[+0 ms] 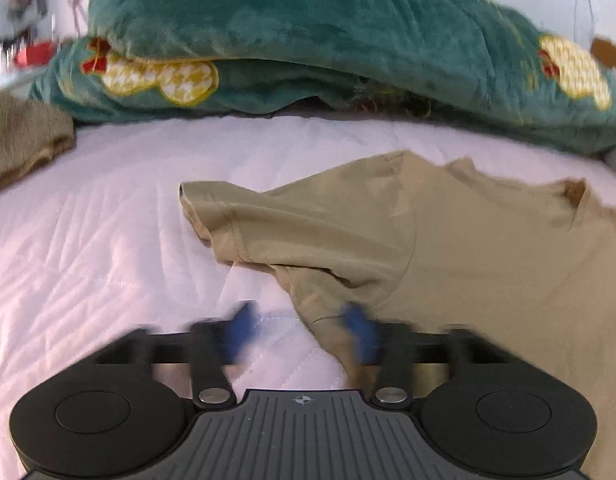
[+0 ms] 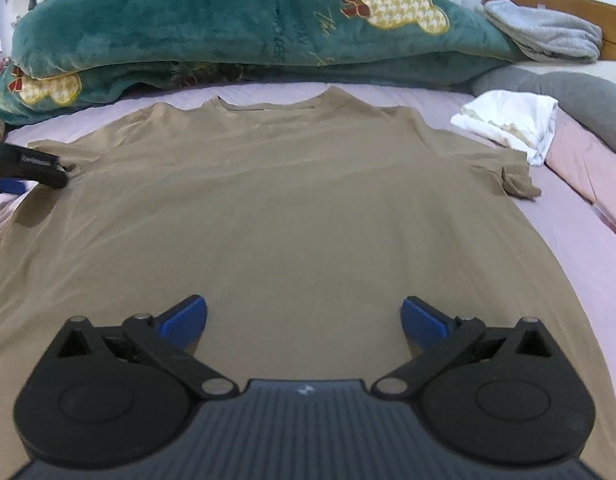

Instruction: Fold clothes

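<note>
My left gripper (image 1: 304, 328) sits at the shirt's (image 2: 292, 208) side edge under the sleeve (image 1: 292, 220). Its blue pads (image 1: 360, 332) are blurred and narrowed, with cloth between them, but I cannot tell if they pinch it yet. My right gripper (image 2: 304, 320) hangs spread wide over the lower shirt, gripping nothing. The shirt lies flat on the bed (image 1: 88, 240), collar toward the green blanket (image 2: 188, 20). I judge the first fold is starting: next I need a firm pinch on that edge, then carry it inward. No containers show; a white cloth (image 2: 512, 120) lies beside the shirt.
</note>
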A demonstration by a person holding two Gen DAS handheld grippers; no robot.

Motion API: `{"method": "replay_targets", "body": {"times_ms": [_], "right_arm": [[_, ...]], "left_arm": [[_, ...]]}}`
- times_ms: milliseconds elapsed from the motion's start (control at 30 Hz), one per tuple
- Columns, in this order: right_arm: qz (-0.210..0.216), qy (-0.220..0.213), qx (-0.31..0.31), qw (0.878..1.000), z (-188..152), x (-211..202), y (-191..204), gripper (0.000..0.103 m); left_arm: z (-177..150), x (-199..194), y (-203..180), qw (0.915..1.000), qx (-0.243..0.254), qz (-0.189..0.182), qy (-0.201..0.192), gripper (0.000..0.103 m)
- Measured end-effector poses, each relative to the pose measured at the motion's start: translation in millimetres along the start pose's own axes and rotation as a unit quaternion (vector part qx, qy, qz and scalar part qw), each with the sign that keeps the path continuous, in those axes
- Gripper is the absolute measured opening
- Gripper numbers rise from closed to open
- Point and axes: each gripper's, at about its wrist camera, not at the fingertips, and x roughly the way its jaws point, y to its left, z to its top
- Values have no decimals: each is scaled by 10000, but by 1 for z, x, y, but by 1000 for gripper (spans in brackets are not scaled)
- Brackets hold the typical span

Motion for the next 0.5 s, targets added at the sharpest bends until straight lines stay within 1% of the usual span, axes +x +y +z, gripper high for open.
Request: {"method": "replay_targets", "body": {"times_ms": [33,100,133,167,200,233,267,300,333,367,400,467,500], "right_arm": [[17,-16,7,10000,-1,-1,0,103],[41,-33,3,10000,-3,-1,1,103],[49,-36,-6,10000,-3,-1,1,103],[52,-32,-7,10000,-3,-1,1,103],[57,-28,-7,10000,-3,-1,0,103],[62,-24,-8,10000,-3,-1,0,103],[68,-20,-8,10000,-3,-1,-1,103],[72,-16,-9,10000,-3,-1,-1,103],[68,-17,-11,10000,-3,-1,-1,103],[64,-19,-13,10000,-3,-1,-1,103],[60,-31,-12,10000,-3,-1,-1,103],[67,-60,-25,10000,-5,-1,-2,103],[74,-58,-29,10000,-5,-1,-2,103]], "left_arm": [[-1,-3,4,10000,-38,-73,-9,20],[-3,-8,9,9999,27,-142,-29,19],[-5,-9,11,9999,110,-108,-39,12],[-5,-11,12,9997,208,124,-45,0],[-6,-12,18,9987,204,456,-33,0],[-6,-13,28,9988,-44,494,7,0],[-6,-14,36,9990,-299,332,44,0],[-2,-16,41,9989,-454,26,79,0],[1,-17,44,9981,-560,-245,96,6],[6,-19,40,9979,-505,-399,53,12],[11,-20,35,9977,-442,-509,17,15],[22,-15,24,9987,-281,-419,9,27],[28,-9,20,9991,-297,-285,68,41]]}}
